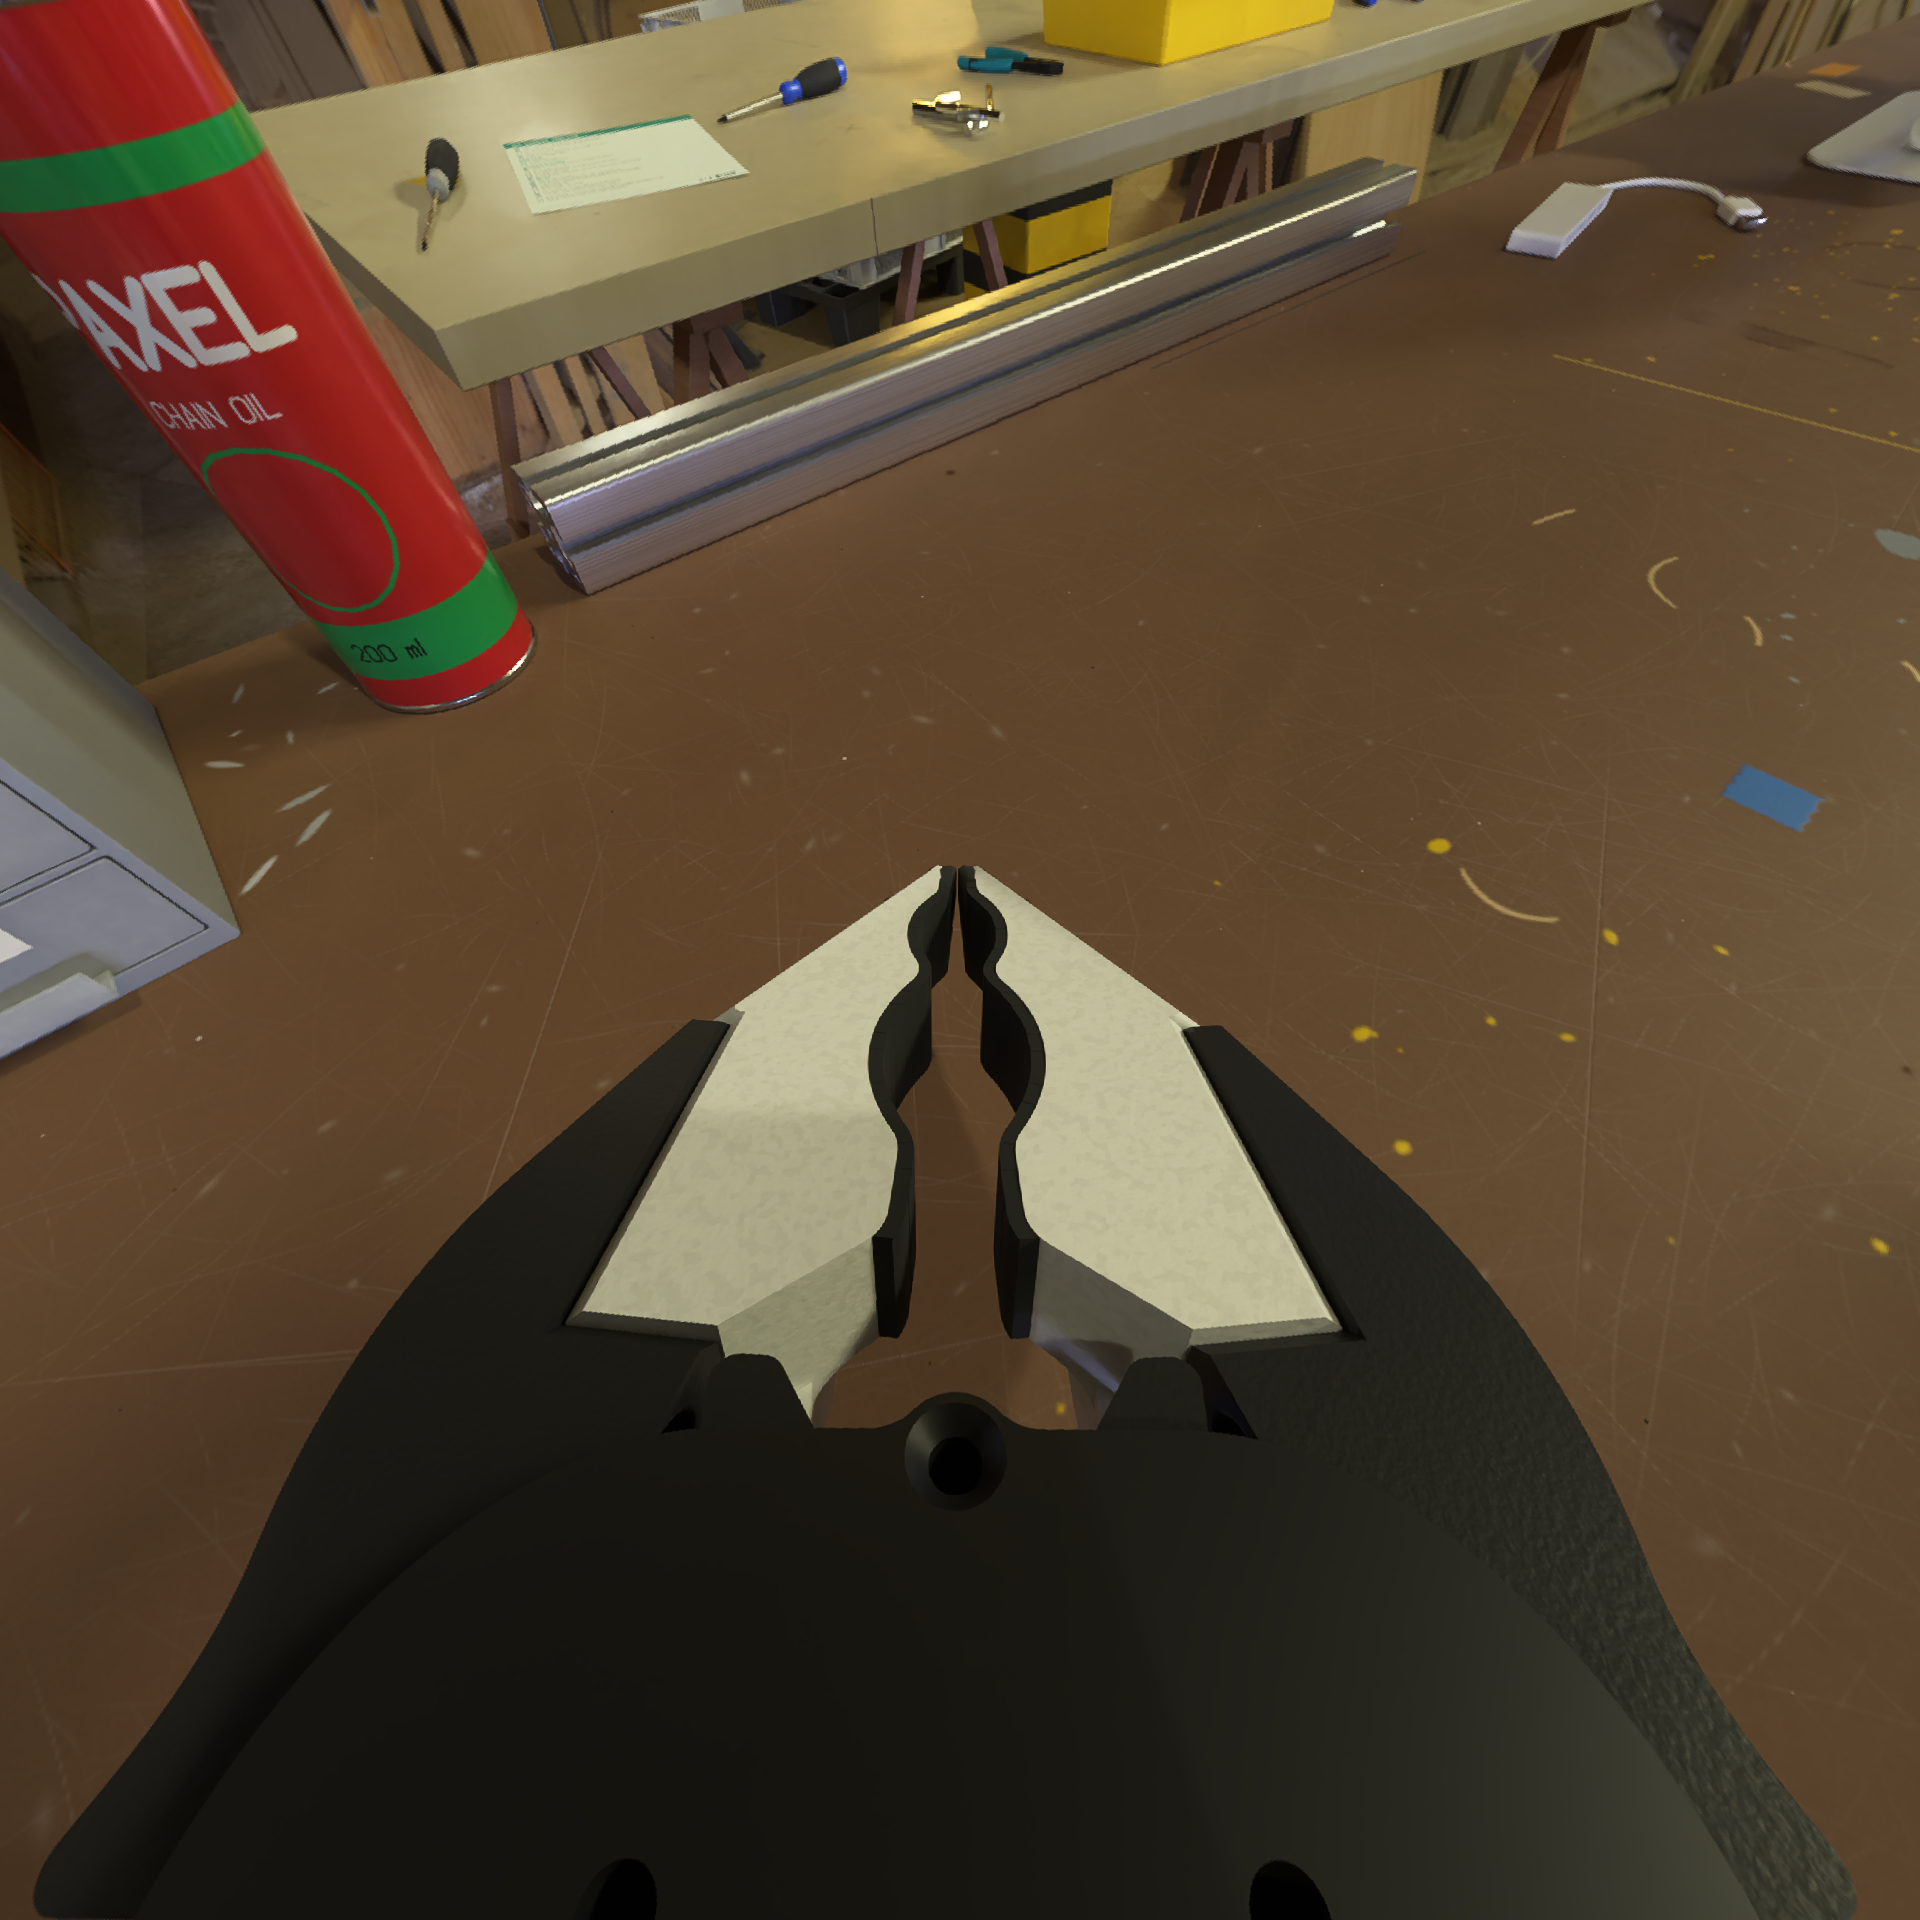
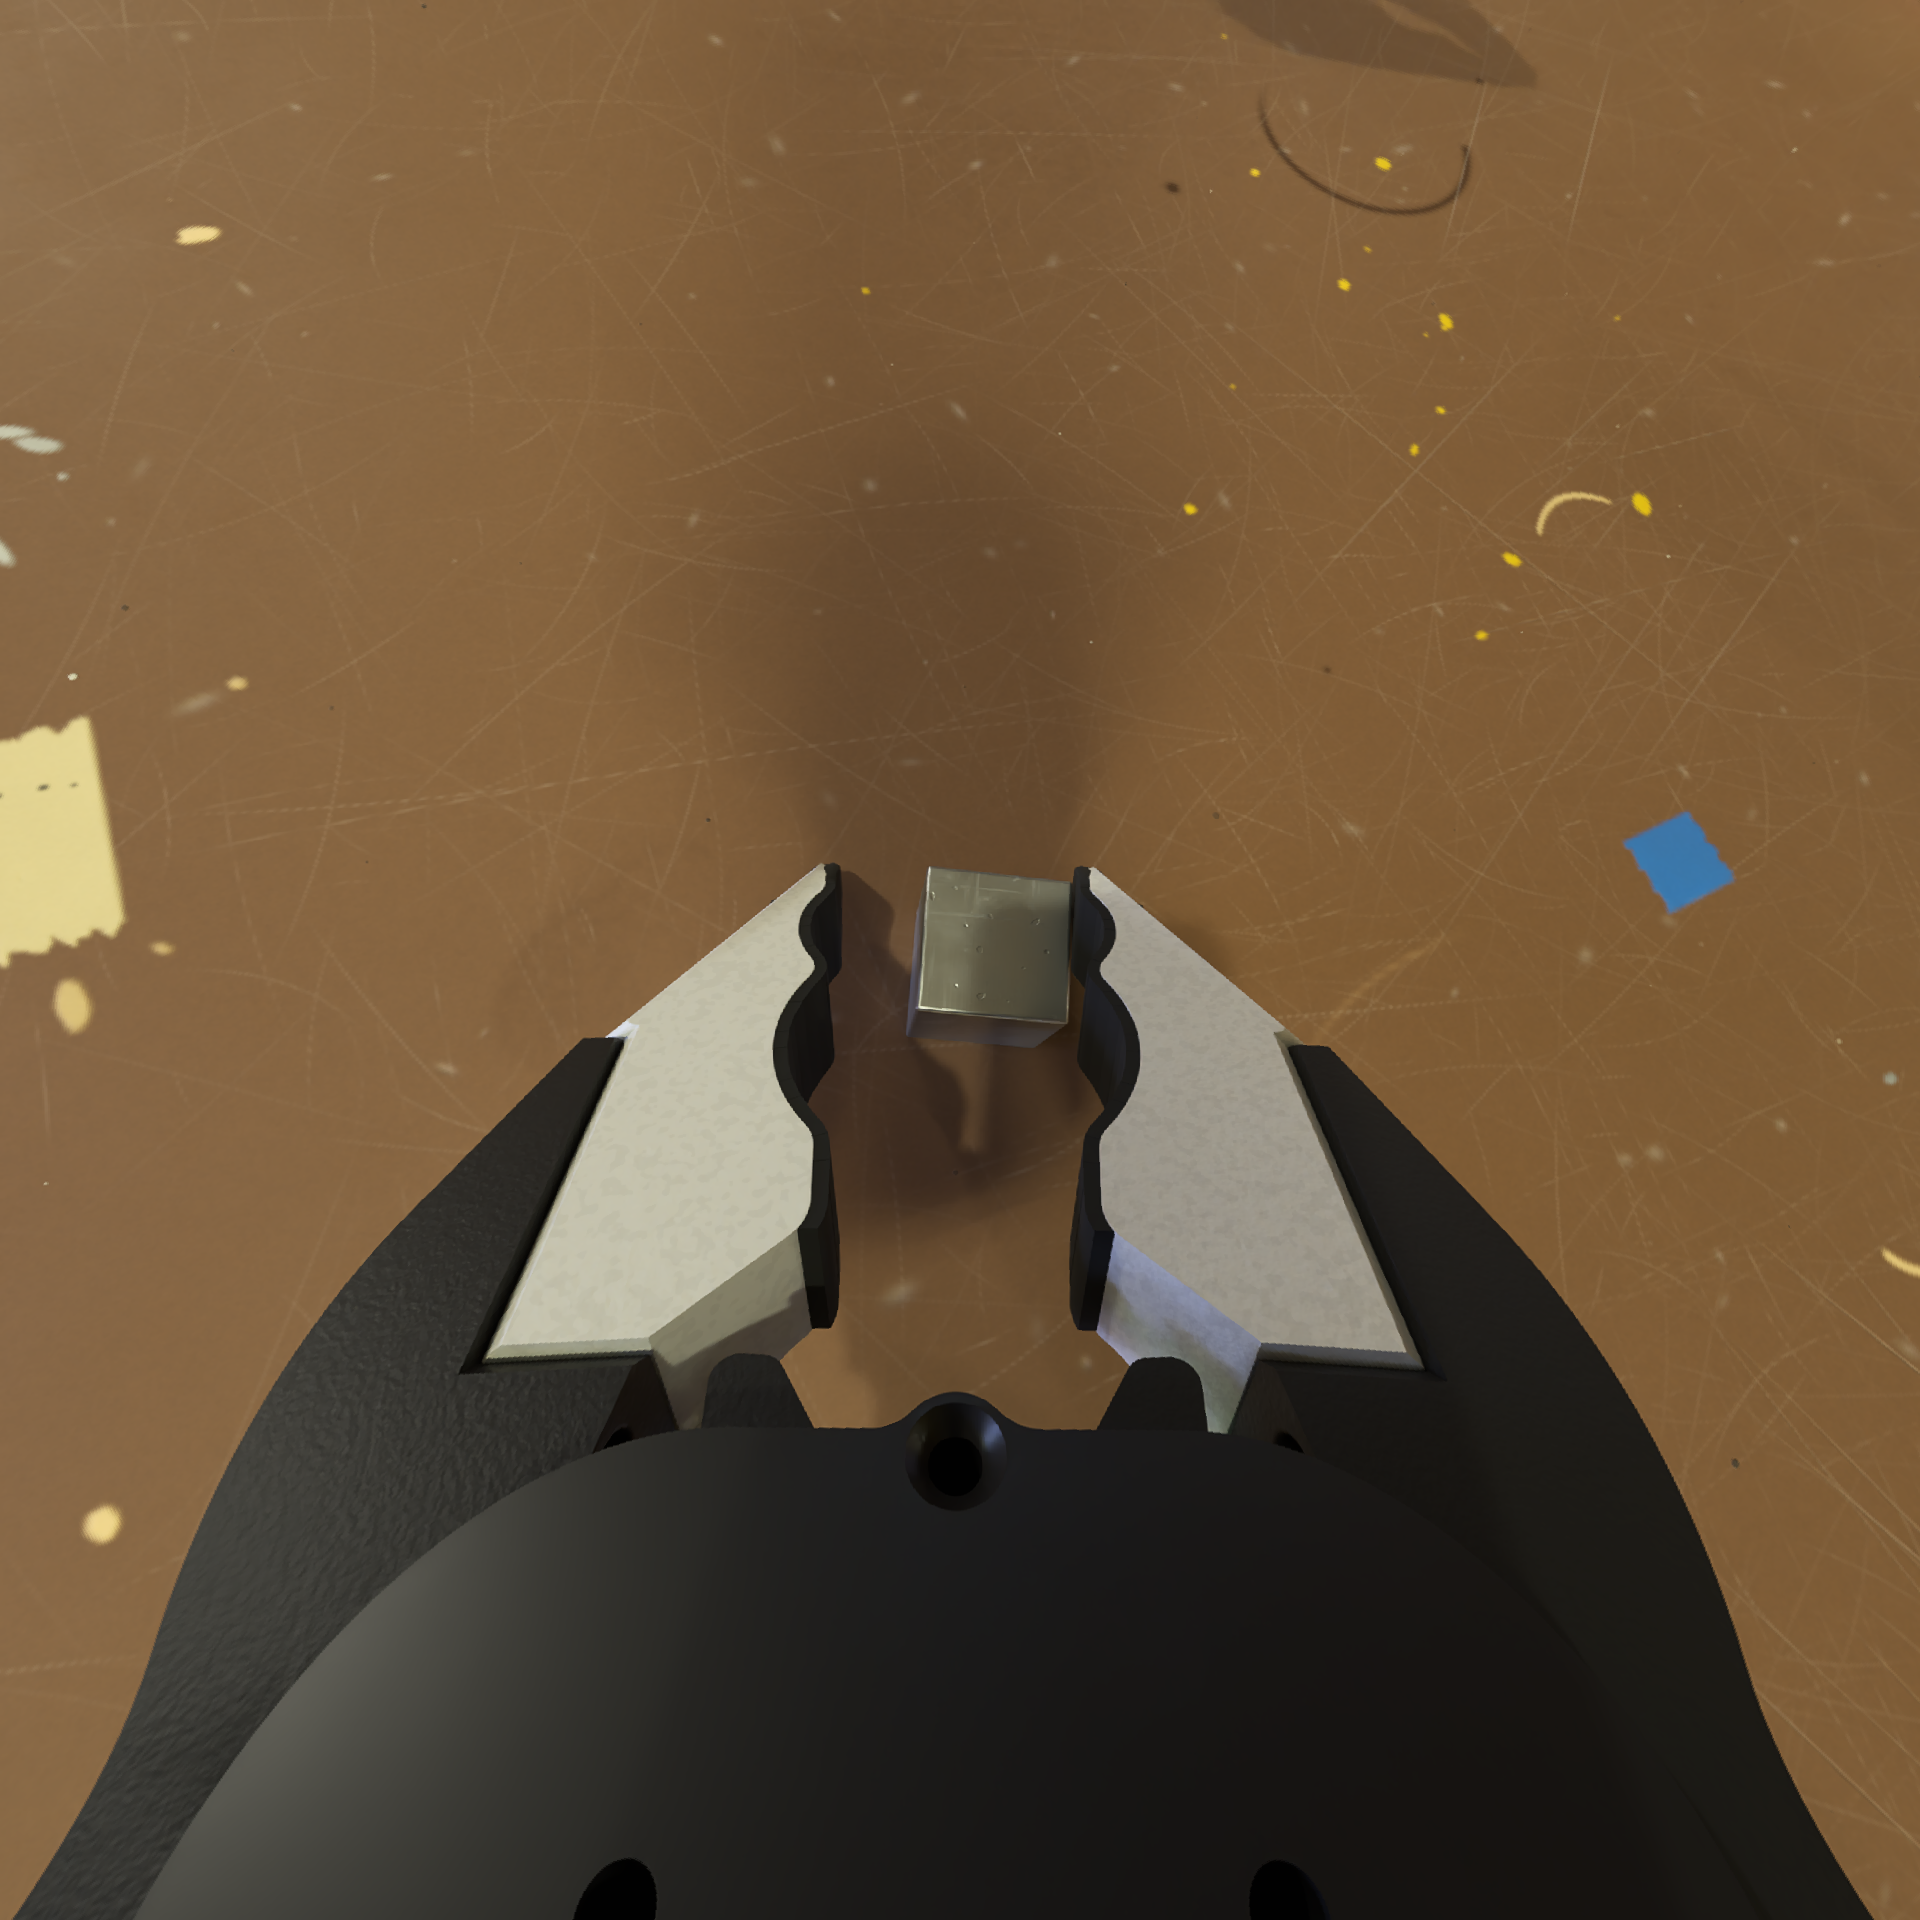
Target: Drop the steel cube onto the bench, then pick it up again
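Note:
The steel cube [image 2: 992, 951] is small and shiny and lies between the fingers of my right gripper [image 2: 956, 875], over the brown bench [image 2: 935, 416]. It is close against the right pad [image 2: 1091, 935], with a clear gap to the left pad [image 2: 821, 935]. The right gripper is open and points down at the bench. I cannot tell whether the cube rests on the bench. My left gripper [image 1: 956, 873] is shut and empty, low over the brown bench [image 1: 1143, 675]. The cube does not show in the left wrist view.
A red spray can [image 1: 239, 395] stands at the far left, a long aluminium profile [image 1: 935, 384] lies behind it, and a grey drawer box [image 1: 83, 883] is at the left edge. A white adapter [image 1: 1558, 218] lies far right. Blue tape [image 2: 1678, 860] and beige tape [image 2: 52, 842] mark the bench.

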`<state>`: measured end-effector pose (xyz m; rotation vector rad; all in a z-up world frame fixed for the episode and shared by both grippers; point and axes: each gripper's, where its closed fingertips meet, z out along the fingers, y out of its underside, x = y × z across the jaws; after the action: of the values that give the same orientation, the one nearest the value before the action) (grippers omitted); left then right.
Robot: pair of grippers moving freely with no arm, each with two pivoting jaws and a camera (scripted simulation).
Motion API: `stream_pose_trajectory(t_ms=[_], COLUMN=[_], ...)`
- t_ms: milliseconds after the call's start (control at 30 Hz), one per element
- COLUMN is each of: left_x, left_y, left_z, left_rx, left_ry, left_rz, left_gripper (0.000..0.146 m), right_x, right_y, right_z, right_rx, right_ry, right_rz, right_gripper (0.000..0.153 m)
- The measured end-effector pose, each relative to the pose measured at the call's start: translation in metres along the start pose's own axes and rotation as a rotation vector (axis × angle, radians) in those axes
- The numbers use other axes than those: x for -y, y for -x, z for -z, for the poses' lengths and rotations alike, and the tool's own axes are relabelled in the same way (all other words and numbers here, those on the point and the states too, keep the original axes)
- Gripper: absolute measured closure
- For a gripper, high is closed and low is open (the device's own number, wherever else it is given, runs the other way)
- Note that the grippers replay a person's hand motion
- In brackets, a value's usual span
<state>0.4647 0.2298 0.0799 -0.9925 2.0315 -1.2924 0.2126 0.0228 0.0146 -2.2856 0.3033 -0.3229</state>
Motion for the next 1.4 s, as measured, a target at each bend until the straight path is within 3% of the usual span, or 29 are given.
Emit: stream_pose_trajectory(t_ms=[233, 367, 800, 933, 1000, 1067, 1167, 1400], left_x=[-0.002, -0.003, -0.006, -0.007, -0.006, -0.006, -0.005, -0.004], left_y=[-0.003, -0.004, -0.007, -0.008, -0.008, -0.009, -0.009, -0.011], left_z=[-0.002, -0.003, -0.006, -0.006, -0.006, -0.006, -0.005, -0.005], left_rx=[-0.014, -0.025, -0.035, -0.036, -0.036, -0.037, -0.038, -0.040], left_ry=[0.009, 0.016, 0.034, 0.036, 0.033, 0.030, 0.027, 0.021], left_rz=[-0.001, -0.001, -0.013, -0.017, -0.018, -0.018, -0.018, -0.026], left_gripper=[0.146, 0.145, 0.144, 0.144, 0.144, 0.144, 0.144, 0.144], right_x=[0.001, 0.001, 0.010, -0.005, -0.006, -0.006, -0.006, -0.005], right_y=[0.007, 0.005, -0.025, -0.020, -0.016, -0.012, -0.007, -0.007], right_z=[0.003, 0.007, 0.026, 0.012, 0.008, 0.008, 0.010, 0.010], right_rx=[0.018, 0.053, -0.019, -0.004, 0.004, 0.011, 0.019, -0.007], right_ry=[-0.026, -0.058, -0.199, -0.071, -0.053, -0.045, -0.027, -0.034], right_rz=[-0.009, -0.044, -0.157, -0.163, -0.151, -0.135, -0.105, -0.093], right_gripper=[0.124, 0.124, 0.124, 0.096, 0.095, 0.101, 0.125, 0.124])
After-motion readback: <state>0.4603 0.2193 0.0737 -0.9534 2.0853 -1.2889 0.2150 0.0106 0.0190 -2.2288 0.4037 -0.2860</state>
